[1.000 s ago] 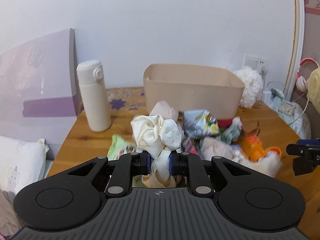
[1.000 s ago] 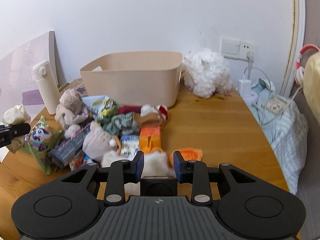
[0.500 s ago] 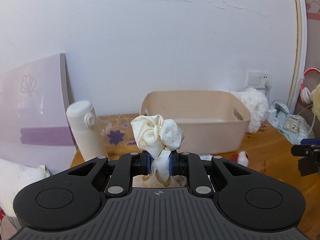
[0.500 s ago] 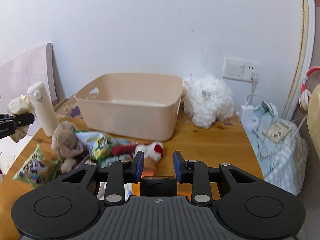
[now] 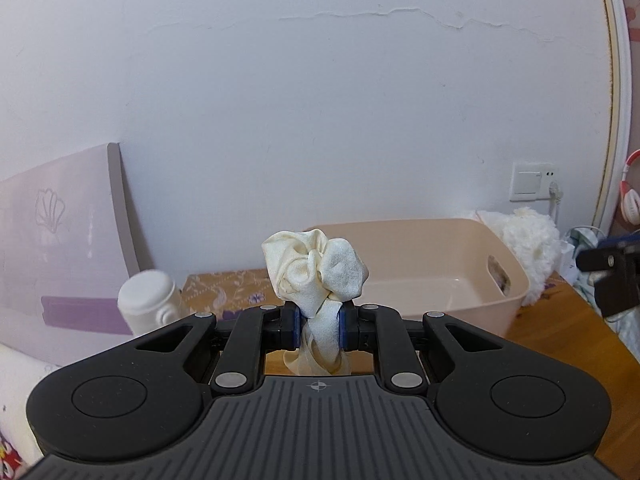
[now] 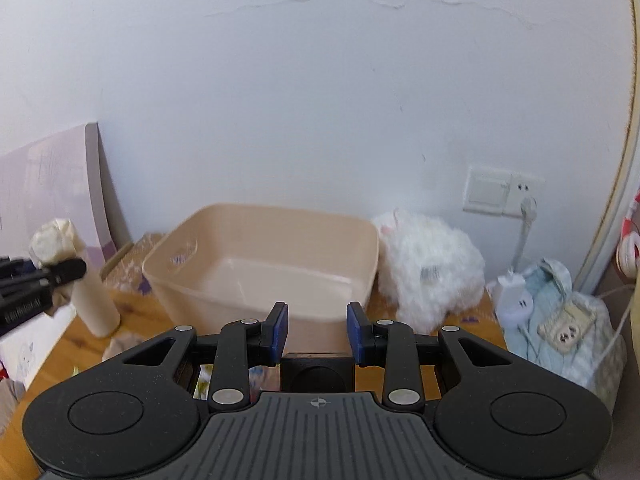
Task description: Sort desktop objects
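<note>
My left gripper [image 5: 319,320] is shut on a knotted cream cloth [image 5: 316,272], whose bunched top stands above the pads. It hangs in front of the beige plastic bin [image 5: 440,236], near the bin's left end. In the right wrist view that cloth [image 6: 52,240] and the left gripper [image 6: 60,272] show at the left edge. My right gripper [image 6: 318,328] faces the bin [image 6: 260,216], which looks empty. A small black block [image 6: 318,372] sits gripped low between its fingers, while the blue pad tips have nothing between them. The right gripper [image 5: 608,264] also shows at the right edge of the left wrist view.
A cream bottle [image 6: 96,308] stands left of the bin, with a lilac board [image 5: 60,248] leaning on the wall behind. A white plush toy [image 6: 432,272] lies right of the bin. A power strip on a pale blue cloth [image 6: 560,320] is at the far right, under a wall socket [image 6: 500,196].
Both grippers have risen and moved toward the bin. The pile of toys and packets has dropped out of view below, and the bin's inside now shows. Neither grip has changed.
</note>
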Tool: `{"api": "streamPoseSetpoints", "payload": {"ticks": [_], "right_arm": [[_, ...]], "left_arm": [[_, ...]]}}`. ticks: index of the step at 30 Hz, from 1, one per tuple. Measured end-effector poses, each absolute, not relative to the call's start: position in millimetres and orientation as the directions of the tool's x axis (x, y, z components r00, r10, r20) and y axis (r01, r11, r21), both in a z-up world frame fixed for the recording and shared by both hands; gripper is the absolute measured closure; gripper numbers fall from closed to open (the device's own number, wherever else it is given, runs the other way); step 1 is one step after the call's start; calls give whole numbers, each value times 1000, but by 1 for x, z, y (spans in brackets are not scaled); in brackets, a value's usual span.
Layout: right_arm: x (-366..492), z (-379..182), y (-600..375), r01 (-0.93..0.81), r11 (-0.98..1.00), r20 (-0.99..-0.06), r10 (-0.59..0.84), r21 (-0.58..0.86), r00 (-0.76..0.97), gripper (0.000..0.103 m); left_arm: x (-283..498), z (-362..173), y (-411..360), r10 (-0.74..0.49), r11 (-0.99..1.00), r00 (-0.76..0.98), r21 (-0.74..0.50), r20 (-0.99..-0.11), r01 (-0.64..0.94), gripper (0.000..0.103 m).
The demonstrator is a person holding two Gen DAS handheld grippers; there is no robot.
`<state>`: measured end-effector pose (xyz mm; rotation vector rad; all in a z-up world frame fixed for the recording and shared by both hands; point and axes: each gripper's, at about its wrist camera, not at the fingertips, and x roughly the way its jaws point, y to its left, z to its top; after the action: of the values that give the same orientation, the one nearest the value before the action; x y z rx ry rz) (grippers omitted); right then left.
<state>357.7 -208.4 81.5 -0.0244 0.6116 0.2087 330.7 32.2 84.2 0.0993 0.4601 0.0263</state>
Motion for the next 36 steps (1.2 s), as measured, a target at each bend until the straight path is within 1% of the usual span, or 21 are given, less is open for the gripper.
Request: {"api": "streamPoseSetpoints", "payload": {"ticks": [4, 7, 10, 12, 14, 17, 20, 26, 29, 31, 32, 33, 34, 35, 36], "right_arm": [[384, 87, -200, -201, 979, -567, 186, 37, 802, 74], [407, 86, -192, -201, 979, -572, 181, 28, 800, 74], [432, 82, -183, -198, 980, -581, 176, 26, 795, 74], [451, 77, -179, -197, 980, -595, 180, 37, 783, 74], [470, 67, -176, -192, 980, -614, 181, 48, 768, 74], [497, 45, -170, -183, 982, -655, 171, 50, 736, 74], [516, 21, -161, -181, 983, -694, 154, 35, 703, 74], [533, -10, -152, -167, 986, -729, 109, -8, 676, 74], [533, -20, -149, -167, 985, -735, 89, -33, 673, 74], [534, -24, -147, -174, 984, -742, 79, -51, 665, 74], [534, -27, -146, -180, 982, -743, 77, -58, 664, 73], [533, -28, -146, -181, 981, -743, 74, -64, 665, 66], [532, -29, -146, -182, 981, -742, 73, -67, 667, 64], [532, -29, -147, -185, 981, -740, 77, -66, 668, 57], [530, -28, -147, -187, 980, -739, 80, -63, 669, 50]], "left_arm": [[353, 85, 25, 75, 991, 904, 133, -422, -20, 86], [374, 82, 22, 74, 990, 900, 138, -429, -16, 86], [400, 74, 20, 75, 992, 890, 125, -451, -20, 86], [420, 66, 17, 92, 989, 880, 143, -466, -28, 86], [440, 56, 17, 87, 991, 859, 131, -504, -23, 86], [467, 41, 17, 63, 995, 825, 97, -562, -9, 86], [487, 29, 13, 58, 994, 805, 109, -590, 9, 86], [508, 10, 0, 55, 988, 760, 143, -647, 51, 86], [512, -1, -5, 51, 986, 746, 150, -664, 67, 86], [512, -7, -6, 56, 985, 749, 160, -660, 67, 85], [512, -9, -7, 58, 984, 754, 166, -654, 68, 76], [511, -10, -6, 61, 983, 757, 171, -651, 68, 63], [510, -11, -6, 63, 982, 762, 175, -644, 66, 56], [509, -12, -5, 69, 982, 771, 180, -633, 60, 41], [508, -11, -3, 76, 981, 779, 185, -623, 53, 30]]}}
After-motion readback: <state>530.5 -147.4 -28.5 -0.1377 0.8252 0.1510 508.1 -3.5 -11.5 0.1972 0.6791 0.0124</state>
